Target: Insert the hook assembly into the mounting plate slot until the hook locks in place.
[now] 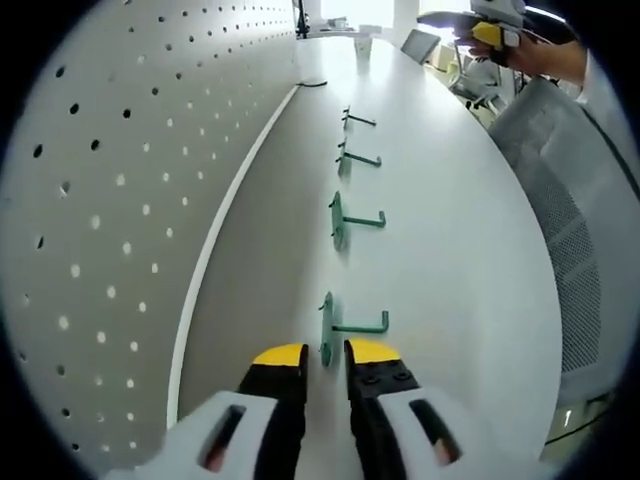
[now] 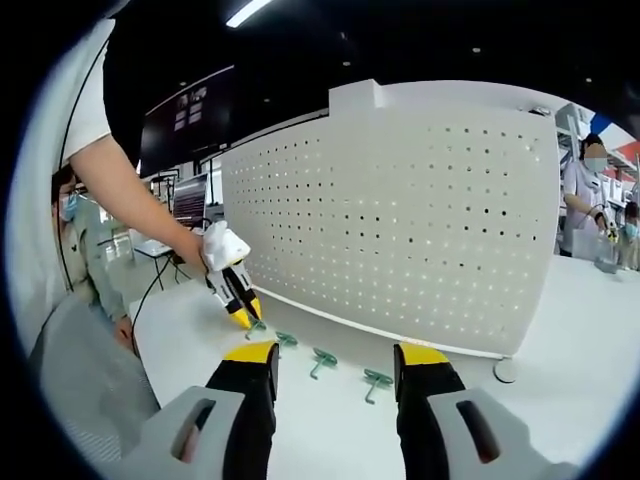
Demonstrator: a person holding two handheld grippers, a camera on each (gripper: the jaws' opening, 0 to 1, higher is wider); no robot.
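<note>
Left gripper view: four green hooks are seen lying in a row on the white counter (image 1: 450, 250), beside the perforated white pegboard (image 1: 120, 170) that stands along the counter's edge. The left hand-held gripper (image 1: 326, 353) is brought down at the nearest hook (image 1: 340, 328); its yellow-tipped jaws stand slightly apart on either side of the hook's flat plate, and whether the plate is touched cannot be told. The second hook (image 1: 345, 221), third hook (image 1: 350, 159) and fourth hook (image 1: 351, 119) lie farther along the row, each apart from the next. A grey mesh chair back (image 1: 560, 190) is seen beyond the counter's far edge, and a hand with the other gripper is seen at the upper right.

Right gripper view: the right hand-held gripper (image 2: 335, 352) is held above the counter (image 2: 560, 320) with its jaws wide apart and nothing between them. The pegboard (image 2: 400, 220) is faced squarely. The left hand-held gripper (image 2: 240, 310) is seen at the end of a person's arm (image 2: 130, 190), its tip down at the end hook (image 2: 257, 325) of the row. Three more hooks (image 2: 322, 360) lie along the foot of the pegboard.
</note>
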